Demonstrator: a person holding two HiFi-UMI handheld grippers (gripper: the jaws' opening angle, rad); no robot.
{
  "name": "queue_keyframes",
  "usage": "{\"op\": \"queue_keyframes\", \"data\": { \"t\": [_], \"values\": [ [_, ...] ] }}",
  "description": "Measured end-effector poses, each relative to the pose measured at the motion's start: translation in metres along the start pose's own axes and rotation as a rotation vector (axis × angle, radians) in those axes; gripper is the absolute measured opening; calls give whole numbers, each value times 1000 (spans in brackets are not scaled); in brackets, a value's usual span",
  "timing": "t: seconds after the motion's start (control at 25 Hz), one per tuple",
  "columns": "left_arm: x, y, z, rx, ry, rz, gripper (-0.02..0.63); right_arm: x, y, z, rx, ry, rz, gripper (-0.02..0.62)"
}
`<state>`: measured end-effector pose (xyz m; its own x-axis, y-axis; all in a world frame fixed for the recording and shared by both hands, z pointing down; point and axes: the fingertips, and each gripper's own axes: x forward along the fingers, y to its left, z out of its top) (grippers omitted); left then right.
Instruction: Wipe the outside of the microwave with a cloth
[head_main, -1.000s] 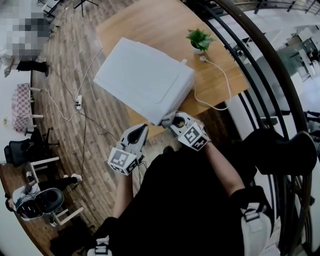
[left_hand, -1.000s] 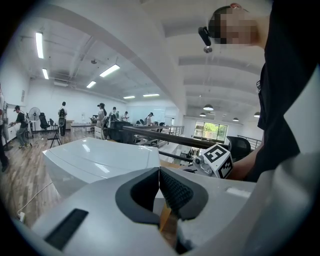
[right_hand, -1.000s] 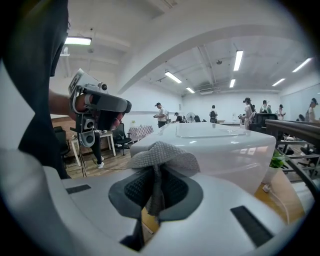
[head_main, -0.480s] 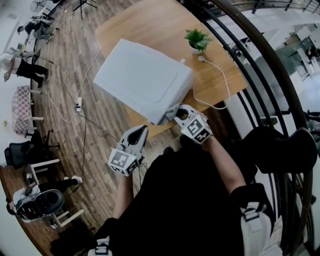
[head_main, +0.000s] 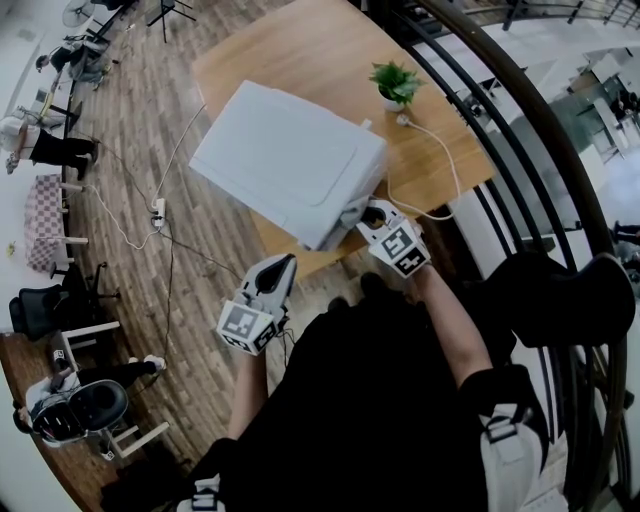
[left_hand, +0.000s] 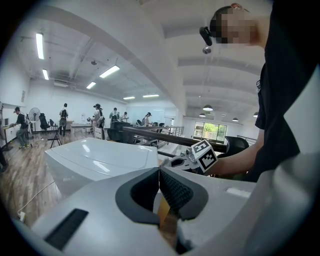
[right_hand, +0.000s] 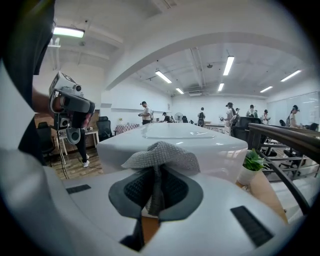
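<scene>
Tongs (left_hand: 159, 174) together, microwave (left_hand: 100, 160) just beyond.

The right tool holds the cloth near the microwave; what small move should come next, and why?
Probably sweep the right tool sideways along the microwave: its jaws pinch the grey cloth right at the near white wall, so a short stroke would wipe it.

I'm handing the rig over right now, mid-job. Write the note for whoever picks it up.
Right gripper: shut on the grey cloth, held at the near right corner of the microwave. Contact cannot be confirmed.
Left gripper: shut, empty, low in front of the table, off the microwave.
The microwave sits on the wooden table, with a potted plant beyond it.
Done: cloth is in the gripper and at the casing; how much is wiped cannot be told.
Left: wipe the top, sides and front.
</scene>
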<state>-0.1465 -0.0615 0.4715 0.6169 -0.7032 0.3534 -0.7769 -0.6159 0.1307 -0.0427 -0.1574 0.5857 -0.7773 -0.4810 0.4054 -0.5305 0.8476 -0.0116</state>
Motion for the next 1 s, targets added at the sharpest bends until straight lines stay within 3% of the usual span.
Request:
{"op": "queue_keyframes", "data": {
  "t": [1.0],
  "values": [
    [4,2,-2,-8,-2,-17,3,-2,-81,-14,103,34,-142,17]
  ]
}}
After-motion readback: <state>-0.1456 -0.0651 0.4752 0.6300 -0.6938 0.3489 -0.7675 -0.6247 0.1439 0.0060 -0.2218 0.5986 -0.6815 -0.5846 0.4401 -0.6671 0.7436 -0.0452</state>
